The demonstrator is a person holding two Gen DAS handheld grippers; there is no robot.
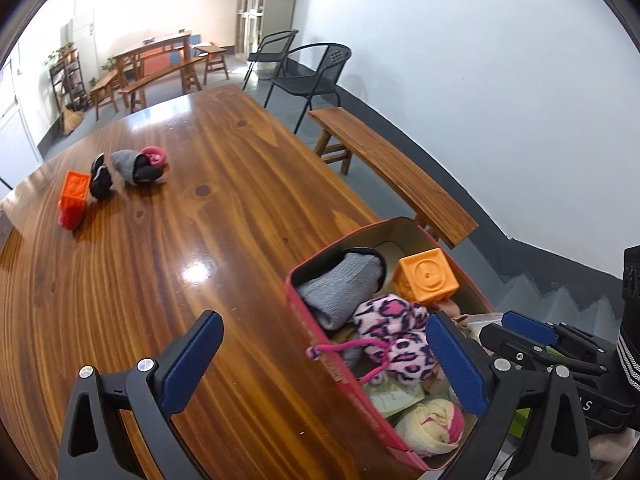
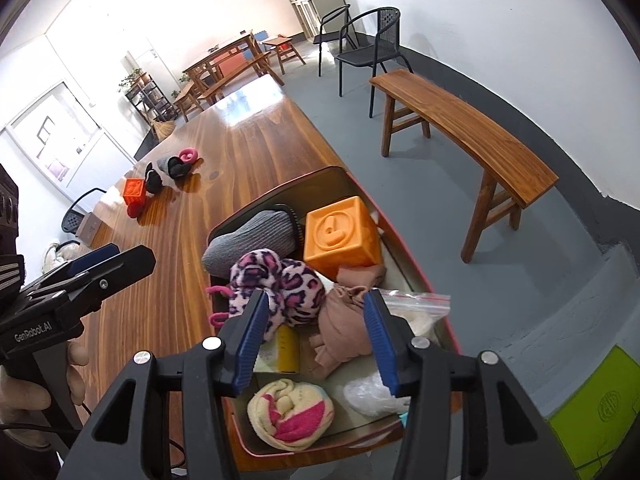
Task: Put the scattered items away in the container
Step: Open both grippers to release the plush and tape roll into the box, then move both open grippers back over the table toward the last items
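A red-rimmed box [image 1: 298,312] [image 2: 416,264] stands at the table's near right edge. It holds an orange cube [image 1: 426,276] [image 2: 340,236], a grey sock [image 1: 340,288] [image 2: 248,236], a pink leopard sock [image 1: 396,332] [image 2: 280,288], a cream and pink roll [image 2: 290,414] and a tan cloth [image 2: 344,328]. Far left on the table lie an orange block [image 1: 74,192] [image 2: 134,192], a black sock [image 1: 100,180] [image 2: 153,182], and a grey and black sock with a pink one [image 1: 140,164] [image 2: 178,164]. My left gripper [image 1: 324,360] is open, straddling the box's near wall. My right gripper [image 2: 316,344] is open and empty above the box.
A wooden bench [image 1: 392,172] [image 2: 464,124] runs along the table's right side. Black chairs [image 1: 312,76] [image 2: 368,48] stand beyond it. A small carton [image 2: 90,226] sits at the table's far left edge. A green mat [image 2: 596,412] lies on the floor.
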